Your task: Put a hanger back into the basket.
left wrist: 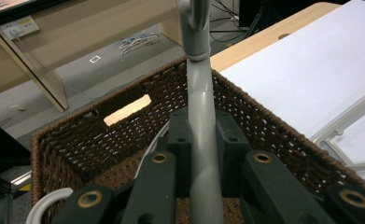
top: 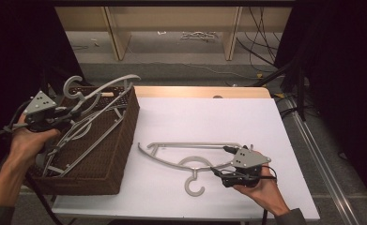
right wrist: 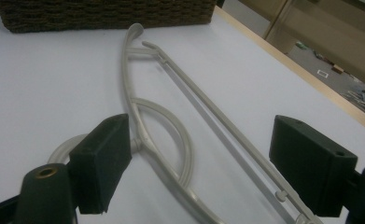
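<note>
Two black jaws of the right gripper [right wrist: 194, 172] were spread wide around the near end of a grey hanger [right wrist: 180, 126] lying flat on the white table [top: 209, 117]. The left gripper [top: 61, 115] pinched another hanger [left wrist: 201, 121] by its neck over the brown basket [top: 120, 136]. It looked like hangers were being moved between basket and table; which way I cannot tell, but next the right jaws would need to close.

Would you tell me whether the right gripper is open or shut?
Open: the right gripper has its jaws wide apart, straddling the hanger lying flat on the table.
</note>
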Motion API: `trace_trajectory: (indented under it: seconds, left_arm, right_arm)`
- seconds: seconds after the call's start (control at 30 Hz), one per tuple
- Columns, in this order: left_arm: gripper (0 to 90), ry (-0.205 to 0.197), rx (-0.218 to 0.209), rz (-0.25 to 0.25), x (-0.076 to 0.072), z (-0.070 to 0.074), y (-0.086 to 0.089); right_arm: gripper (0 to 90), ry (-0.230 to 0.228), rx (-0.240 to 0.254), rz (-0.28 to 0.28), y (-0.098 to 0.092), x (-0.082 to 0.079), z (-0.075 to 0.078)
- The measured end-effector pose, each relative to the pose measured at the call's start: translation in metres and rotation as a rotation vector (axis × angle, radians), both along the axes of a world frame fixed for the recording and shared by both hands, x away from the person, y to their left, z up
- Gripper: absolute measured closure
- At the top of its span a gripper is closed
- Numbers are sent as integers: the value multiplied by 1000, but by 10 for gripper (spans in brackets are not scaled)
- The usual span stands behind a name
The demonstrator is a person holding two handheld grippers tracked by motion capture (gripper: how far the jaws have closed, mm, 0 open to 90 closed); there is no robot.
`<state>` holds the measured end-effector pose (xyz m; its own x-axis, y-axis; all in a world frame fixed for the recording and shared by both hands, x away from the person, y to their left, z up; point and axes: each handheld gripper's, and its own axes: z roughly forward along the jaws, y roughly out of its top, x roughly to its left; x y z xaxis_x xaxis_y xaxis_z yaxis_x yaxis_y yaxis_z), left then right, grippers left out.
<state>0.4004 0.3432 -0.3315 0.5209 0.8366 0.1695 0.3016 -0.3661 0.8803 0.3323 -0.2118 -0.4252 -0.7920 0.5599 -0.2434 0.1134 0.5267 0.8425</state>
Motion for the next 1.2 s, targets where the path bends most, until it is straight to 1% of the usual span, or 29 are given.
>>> trace_trajectory:
  seconds: [0.13, 0.2, 0.23, 0.3, 0.5, 0.63, 0.7, 0.8, 0.83, 0.87, 0.9, 0.93, 1.0, 1.03, 1.07, 1.1, 1.13, 1.17, 1.2]
  left_arm:
    - [792, 9, 3, 12, 0, -5, 8]
    - [793, 13, 15, 9, 0, -7, 12]
    - [792, 10, 13, 9, 0, -8, 13]
    - [792, 15, 15, 8, 0, -11, 17]
    - [792, 32, 18, 22, -4, -17, 24]
    - [793, 47, 31, 27, -5, -21, 28]
    - [793, 63, 29, 32, -5, -23, 29]
    - [792, 90, 44, 34, -4, -27, 29]
    - [792, 105, 52, 28, -4, -28, 28]
    - [792, 105, 52, 28, -4, -28, 28]
    - [792, 119, 60, 23, -2, -32, 26]
    - [792, 129, 78, 10, -1, -33, 26]
    - [792, 142, 80, 5, 2, -36, 23]
    - [791, 164, 131, -15, 4, -35, 24]
    - [791, 164, 92, 1, 5, -39, 20]
    - [791, 166, 85, 0, 6, -40, 19]
    - [791, 183, 121, -9, 7, -40, 20]
    - [791, 185, 120, -10, 8, -40, 20]
    - [791, 192, 109, -4, 8, -42, 20]
  right_arm:
    - [219, 2, 3, -2, 0, 0, 0]
    - [219, 10, -2, 1, -1, 0, 0]
    - [219, 10, -2, 0, -1, 0, 0]
    - [219, 1, 4, -5, 0, 0, -1]
    - [220, 3, 3, -2, -1, 0, -1]
    - [221, 4, 1, -2, -1, 0, -2]
    - [221, 5, 1, -1, -1, 0, -2]
    - [221, 8, -3, 0, -1, 1, -2]
    - [221, 18, -6, 3, -1, 1, -2]
    - [221, 12, -5, 1, -1, 1, -2]
    - [221, 14, -7, 2, -1, 1, -3]
    - [221, 14, -8, 2, -1, 1, -3]
    - [221, 14, -8, 2, -1, 1, -3]
    - [221, 14, -9, 1, -1, 1, -3]
    - [221, 16, -11, 2, -1, 1, -3]
    - [221, 14, -14, 2, -1, 1, -3]
    - [221, 14, -16, 2, -1, 1, -3]
    - [221, 15, -15, 1, -1, 1, -3]
    - [221, 15, -16, 2, -1, 1, -3]
